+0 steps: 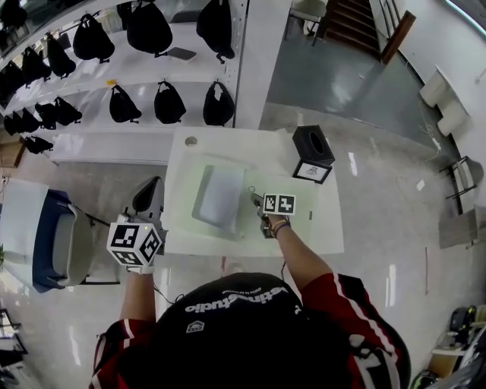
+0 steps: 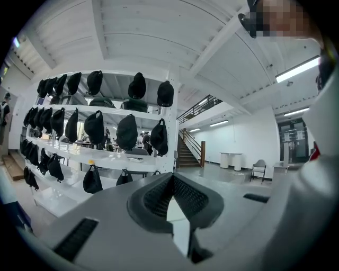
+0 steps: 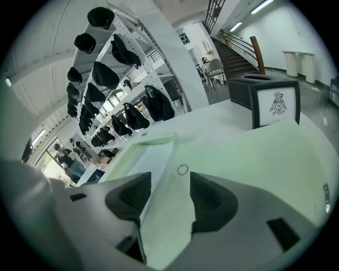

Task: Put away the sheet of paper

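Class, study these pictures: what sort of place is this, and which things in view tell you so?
Probably a shop-like showroom or open hall: long white shelves hung with many black bags, a staircase at the back, and a wide glossy floor.

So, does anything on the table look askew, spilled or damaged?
Nothing stands out. The sheet of paper lies flat on the green folder; the black box and framed sign stand upright beyond it. No spill or damage shows.
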The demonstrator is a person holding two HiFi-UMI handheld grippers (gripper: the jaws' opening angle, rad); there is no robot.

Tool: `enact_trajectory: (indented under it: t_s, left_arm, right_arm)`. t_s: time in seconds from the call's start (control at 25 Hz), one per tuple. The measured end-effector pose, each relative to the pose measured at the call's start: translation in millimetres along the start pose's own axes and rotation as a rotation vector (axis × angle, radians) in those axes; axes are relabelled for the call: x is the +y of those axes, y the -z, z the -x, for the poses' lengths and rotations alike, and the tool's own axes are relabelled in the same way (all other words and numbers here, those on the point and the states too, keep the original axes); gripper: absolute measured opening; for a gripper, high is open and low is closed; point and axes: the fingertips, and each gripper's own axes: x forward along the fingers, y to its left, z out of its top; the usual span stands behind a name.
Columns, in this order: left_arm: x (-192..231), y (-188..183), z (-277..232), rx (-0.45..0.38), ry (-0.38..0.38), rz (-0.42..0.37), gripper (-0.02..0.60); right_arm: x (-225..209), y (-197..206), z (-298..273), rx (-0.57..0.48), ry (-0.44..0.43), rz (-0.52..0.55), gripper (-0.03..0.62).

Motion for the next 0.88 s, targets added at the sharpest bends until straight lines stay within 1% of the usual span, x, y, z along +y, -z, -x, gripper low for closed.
enact_trajectory:
  t_s: [0.2, 0.4, 0.56, 0.68, 0.88]
  left_arm:
    - [-3, -2, -6, -0.007, 0.015, 0.013, 0.003]
    - [-8, -8, -7, -0.011, 0.027, -0.012, 0.003]
    - [-12, -15, -8, -0.03, 0.032, 0.006, 0.003]
    - [-17, -21, -8, -0.038, 0.039, 0.002, 0.003]
    - [-18, -30, -8, -0.055, 0.033, -0.013, 0.003]
  right_arm:
    - [4, -7, 28, -0.035, -0.002, 0.101, 0.219]
    - [14, -25, 58, -0.107, -0.005, 0.161, 0.212]
    - [33, -49, 90, -0.21, -0.014, 0.207, 0.199]
    - [53, -68, 114, -0.295, -0.032, 0.239, 0.187]
    - [88, -97, 148, -0.419, -0.024, 0.363, 0.173]
